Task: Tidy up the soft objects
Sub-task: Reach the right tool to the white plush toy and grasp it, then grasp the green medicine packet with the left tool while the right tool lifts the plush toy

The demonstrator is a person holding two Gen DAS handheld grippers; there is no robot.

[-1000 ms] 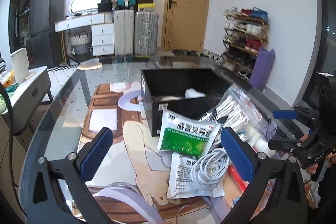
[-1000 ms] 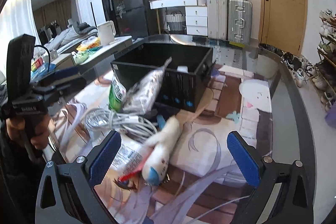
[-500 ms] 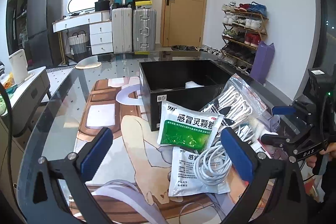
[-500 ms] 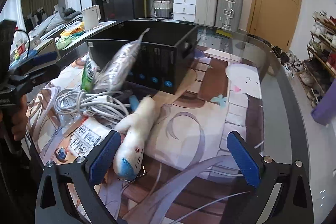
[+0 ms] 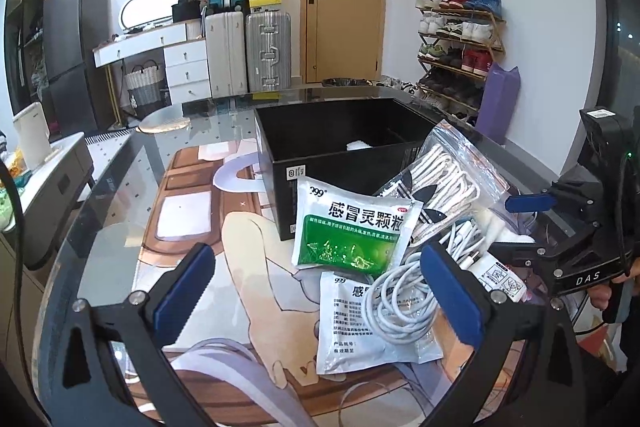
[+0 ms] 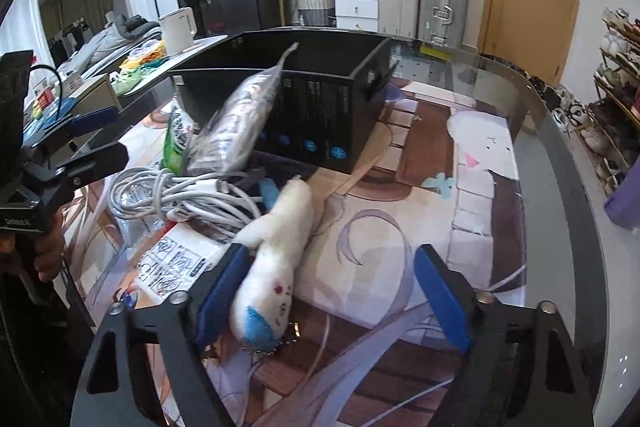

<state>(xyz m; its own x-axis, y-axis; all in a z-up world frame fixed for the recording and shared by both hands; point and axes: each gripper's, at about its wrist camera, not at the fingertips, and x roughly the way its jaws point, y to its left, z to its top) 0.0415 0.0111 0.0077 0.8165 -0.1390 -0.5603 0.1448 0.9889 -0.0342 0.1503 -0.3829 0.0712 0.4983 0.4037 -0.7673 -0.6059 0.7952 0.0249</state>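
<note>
A white plush toy [image 6: 276, 259] with a blue end lies on the table mat, its head between my right gripper's [image 6: 332, 291] open fingers, against the left pad [image 6: 220, 295]. Behind it lie a coil of white cable [image 6: 176, 195], a clear bag of white cord [image 6: 236, 127] and a green sachet [image 6: 178, 139] leaning on a black box [image 6: 320, 95]. My left gripper [image 5: 320, 291] is open and empty above the green sachet [image 5: 352, 227], a white sachet [image 5: 360, 323], the cable [image 5: 400, 299] and the box [image 5: 344, 147].
The pile sits on a printed mat [image 5: 188, 227] on a round glass table [image 6: 560, 155]. My right gripper shows at the right of the left wrist view [image 5: 560, 223]. A side counter with a kettle [image 6: 178, 29] stands left.
My right gripper has moved forward and down, so the plush toy's head now lies between its fingers. My left gripper has drifted slightly; the pile has not moved.
</note>
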